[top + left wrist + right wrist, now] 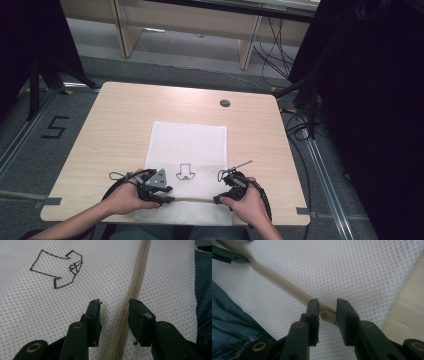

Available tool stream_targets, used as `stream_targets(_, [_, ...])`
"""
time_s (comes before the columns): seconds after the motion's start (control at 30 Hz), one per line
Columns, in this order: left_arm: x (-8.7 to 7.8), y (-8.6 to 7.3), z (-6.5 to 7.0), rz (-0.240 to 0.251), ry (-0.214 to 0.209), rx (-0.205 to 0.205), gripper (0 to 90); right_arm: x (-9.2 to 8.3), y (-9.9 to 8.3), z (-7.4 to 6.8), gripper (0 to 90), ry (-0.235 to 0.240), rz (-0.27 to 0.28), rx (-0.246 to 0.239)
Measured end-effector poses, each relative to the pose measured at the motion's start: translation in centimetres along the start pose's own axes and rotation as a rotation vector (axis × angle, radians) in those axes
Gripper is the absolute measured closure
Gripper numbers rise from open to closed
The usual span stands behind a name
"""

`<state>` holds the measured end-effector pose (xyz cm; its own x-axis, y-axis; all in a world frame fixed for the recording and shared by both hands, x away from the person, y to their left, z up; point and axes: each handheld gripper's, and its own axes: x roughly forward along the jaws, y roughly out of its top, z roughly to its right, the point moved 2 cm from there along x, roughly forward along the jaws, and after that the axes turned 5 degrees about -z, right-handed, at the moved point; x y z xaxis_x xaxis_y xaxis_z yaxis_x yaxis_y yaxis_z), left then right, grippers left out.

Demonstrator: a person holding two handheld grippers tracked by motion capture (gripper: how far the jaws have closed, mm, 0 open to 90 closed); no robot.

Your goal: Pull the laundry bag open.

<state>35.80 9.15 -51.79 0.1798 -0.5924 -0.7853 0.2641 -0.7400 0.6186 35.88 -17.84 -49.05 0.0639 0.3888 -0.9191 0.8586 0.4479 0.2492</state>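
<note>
A white mesh laundry bag [189, 150] lies flat on the wooden table [115, 125], with a small brown shirt outline [185, 172] stitched on it. A beige zipper [133, 288] runs across its near end. My left gripper [114, 305] is open and stands astride the zipper, one jaw on each side. My right gripper [328, 305] is open too, and the beige zipper pull [327, 316] lies between its jaws at the bag's right edge. In the high view both grippers, left [167, 198] and right [218, 199], rest on the bag's near end.
The bag's near edge hangs over the table's front edge above blue jeans [229, 322]. A round cable hole [225, 103] sits at the far side of the table. Black stands and cables [300, 110] flank the table on the floor.
</note>
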Motion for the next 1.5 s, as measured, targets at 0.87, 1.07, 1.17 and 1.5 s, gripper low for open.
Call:
stream_targets(0.87, [1.8,6.0,1.2,0.142,-0.076,0.043,62.3,-1.5,-0.8,2.0,90.0,-0.085,-0.06,0.021])
stream_targets(1.07, [3.3,7.0,1.9,0.108,-0.106,0.063,65.8,-0.9,-1.0,2.3,90.0,-0.074,-0.082,0.009])
stream_targets(1.17, [4.0,7.5,2.3,0.099,-0.119,0.076,67.0,-0.8,-1.1,2.0,90.0,-0.072,-0.112,0.036])
stream_targets(1.5, [4.8,8.9,2.9,0.109,-0.131,0.094,69.4,-0.4,-0.9,1.3,90.0,-0.092,-0.133,0.068])
